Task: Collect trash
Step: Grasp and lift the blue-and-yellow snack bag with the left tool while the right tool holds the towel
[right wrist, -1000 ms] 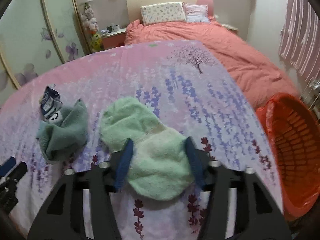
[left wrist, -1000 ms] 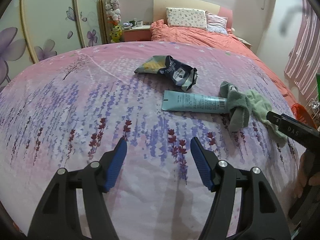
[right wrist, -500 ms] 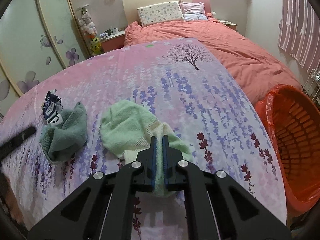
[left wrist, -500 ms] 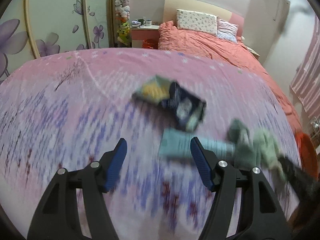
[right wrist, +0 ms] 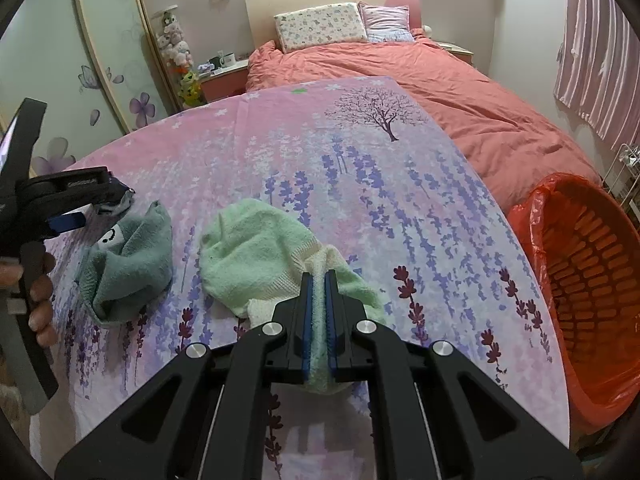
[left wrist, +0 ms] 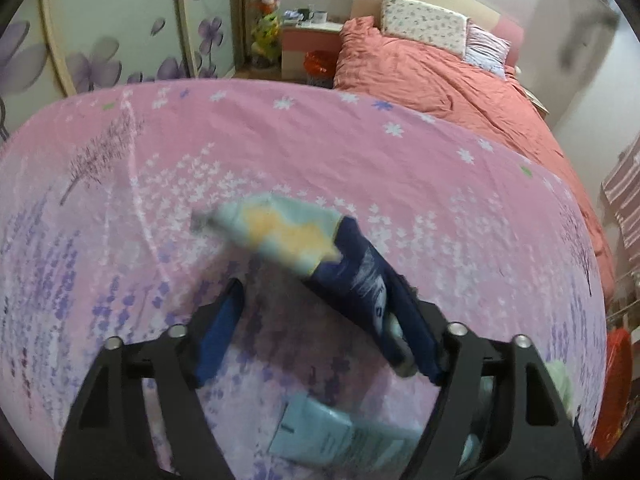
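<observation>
right gripper (right wrist: 319, 312): jaws clenched on a fold of the light green towel (right wrist: 256, 256), which lies near the front edge of the floral bedspread (right wrist: 360, 168); the pinched fold stands up between the blue pads (right wrist: 306, 320), the rest of the towel spreads flat beyond the fingertips. just left of it, apart from it, lies a darker grey-green cloth (right wrist: 132, 256), bunched, near the left edge of the bedspread as the right wrist view shows it. beside the right edge of the bedspread stands an orange basket (right wrist: 592, 280) lined with an orange bag. left gripper (left wrist: 316, 320): jaws released and standing apart over the bedspread; the frame is motion-blurred. a crumpled snack wrapper (left wrist: 312, 248), pale blue and yellow at one end and dark blue at the other, lies on the bedspread; its dark end sits against the right finger of this gripper, and contact cannot be told through the blur. nearer the camera, under the gripper frame, lies a pale blue tube (left wrist: 340, 436). in the right wrist view a hand (right wrist: 38, 292) holds the left gripper at the left edge of the bedspread. farther back: a coral duvet (right wrist: 420, 80), two pillows, a nightstand.
</observation>
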`<state>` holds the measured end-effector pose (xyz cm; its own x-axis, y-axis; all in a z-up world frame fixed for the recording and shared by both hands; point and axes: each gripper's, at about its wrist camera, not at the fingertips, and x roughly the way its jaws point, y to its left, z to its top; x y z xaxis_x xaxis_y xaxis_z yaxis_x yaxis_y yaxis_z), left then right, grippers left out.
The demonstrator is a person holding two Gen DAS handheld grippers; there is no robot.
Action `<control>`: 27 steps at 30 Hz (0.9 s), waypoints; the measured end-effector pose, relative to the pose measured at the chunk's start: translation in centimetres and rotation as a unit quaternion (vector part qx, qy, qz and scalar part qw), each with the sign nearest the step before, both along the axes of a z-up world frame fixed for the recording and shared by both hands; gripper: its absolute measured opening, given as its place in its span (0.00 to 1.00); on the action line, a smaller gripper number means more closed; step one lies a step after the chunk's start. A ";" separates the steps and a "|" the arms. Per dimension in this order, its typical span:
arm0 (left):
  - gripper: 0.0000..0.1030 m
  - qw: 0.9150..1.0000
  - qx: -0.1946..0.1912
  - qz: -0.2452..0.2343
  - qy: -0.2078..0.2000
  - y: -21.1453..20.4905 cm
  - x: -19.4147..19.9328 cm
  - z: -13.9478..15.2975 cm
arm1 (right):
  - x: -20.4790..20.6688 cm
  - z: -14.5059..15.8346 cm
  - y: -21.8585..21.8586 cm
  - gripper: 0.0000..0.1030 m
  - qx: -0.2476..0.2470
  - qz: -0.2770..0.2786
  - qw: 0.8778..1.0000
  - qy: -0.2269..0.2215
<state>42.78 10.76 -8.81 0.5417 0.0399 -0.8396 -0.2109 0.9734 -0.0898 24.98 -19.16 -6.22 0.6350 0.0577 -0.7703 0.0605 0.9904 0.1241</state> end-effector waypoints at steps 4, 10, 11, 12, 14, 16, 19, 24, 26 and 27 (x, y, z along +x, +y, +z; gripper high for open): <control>0.27 1.000 -0.007 -0.026 -0.010 0.0 0.2 0.1 | 0.0 0.0 0.0 0.06 -0.001 0.000 1.000 0.000; 0.17 0.998 -0.011 -0.061 -0.025 0.9 -2.1 0.7 | 0.0 0.0 0.2 0.06 -0.003 0.000 1.000 0.000; 0.17 0.997 -0.012 -0.071 -0.031 1.2 -3.0 1.0 | 0.0 0.0 0.2 0.06 -0.003 0.000 1.000 0.000; 0.17 0.996 -0.011 -0.084 -0.036 1.5 -4.2 1.3 | 0.0 0.0 0.2 0.06 -0.002 0.000 1.000 0.000; 0.17 0.994 -0.006 -0.105 -0.042 2.1 -6.5 1.8 | 0.0 0.0 0.2 0.06 -0.003 0.000 1.000 0.000; 0.17 0.992 0.001 -0.121 -0.046 2.7 -8.9 2.2 | 0.0 0.0 0.2 0.06 -0.004 0.000 1.000 0.000; 0.17 0.990 0.006 -0.140 -0.036 3.6 -12.0 2.0 | 0.0 0.0 0.3 0.06 -0.009 -0.001 1.000 0.001; 0.19 0.989 0.001 -0.150 -0.006 4.7 -14.6 0.2 | 0.0 0.0 0.4 0.06 -0.015 -0.001 1.000 0.001; 0.23 0.990 -0.005 -0.142 -0.007 5.0 -14.8 0.1 | 0.0 0.0 0.4 0.06 -0.014 -0.001 1.000 0.001; 0.24 0.991 -0.010 -0.137 -0.007 5.1 -14.8 0.2 | 0.0 0.0 0.4 0.06 -0.013 -0.001 1.000 0.001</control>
<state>28.00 15.87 -8.62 0.5421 -0.1267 -0.8307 0.0622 0.9919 -0.1107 24.98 -18.75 -6.20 0.6339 0.0358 -0.7726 0.0626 0.9933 0.0974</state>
